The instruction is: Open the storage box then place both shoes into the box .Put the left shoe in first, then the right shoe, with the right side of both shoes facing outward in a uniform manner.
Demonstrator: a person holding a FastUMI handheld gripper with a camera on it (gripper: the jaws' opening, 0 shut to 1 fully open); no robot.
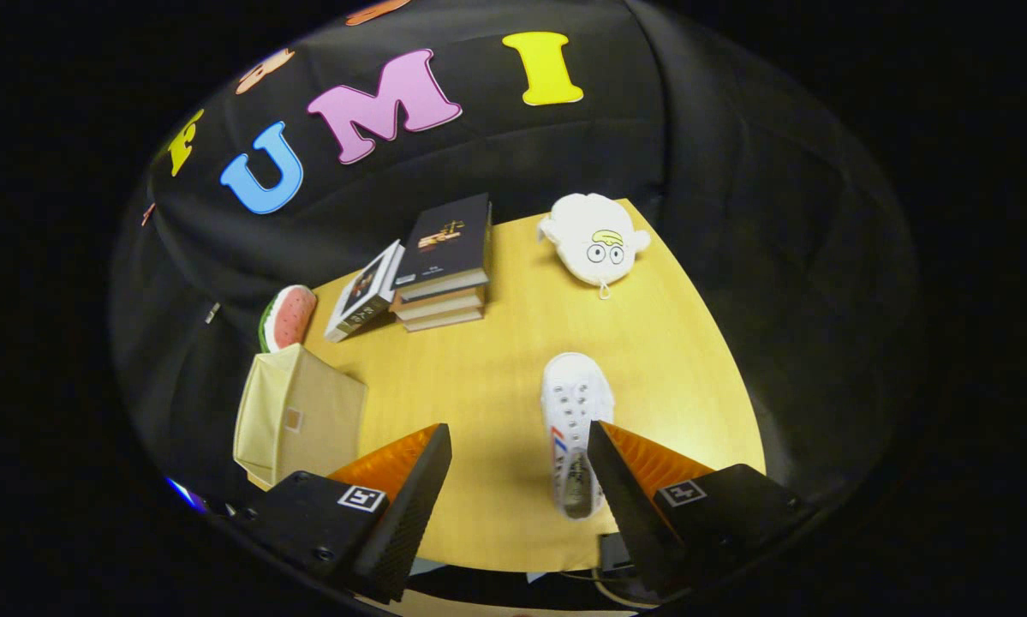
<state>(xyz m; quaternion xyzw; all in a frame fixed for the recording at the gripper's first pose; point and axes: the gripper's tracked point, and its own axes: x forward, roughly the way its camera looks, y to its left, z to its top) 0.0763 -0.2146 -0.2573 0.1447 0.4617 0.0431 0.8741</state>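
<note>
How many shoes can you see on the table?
1. A white lace-up canvas shoe lies on the yellow wooden table, beside the open tool's right finger. A second may be hidden in the beige fabric storage box.

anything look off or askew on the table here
One book leans tilted against the side of the book stack rather than lying flat on it. Just one white shoe is on the table, by the right finger of the open gripper. The box stands closed. Nothing looks spilled or damaged.
</note>
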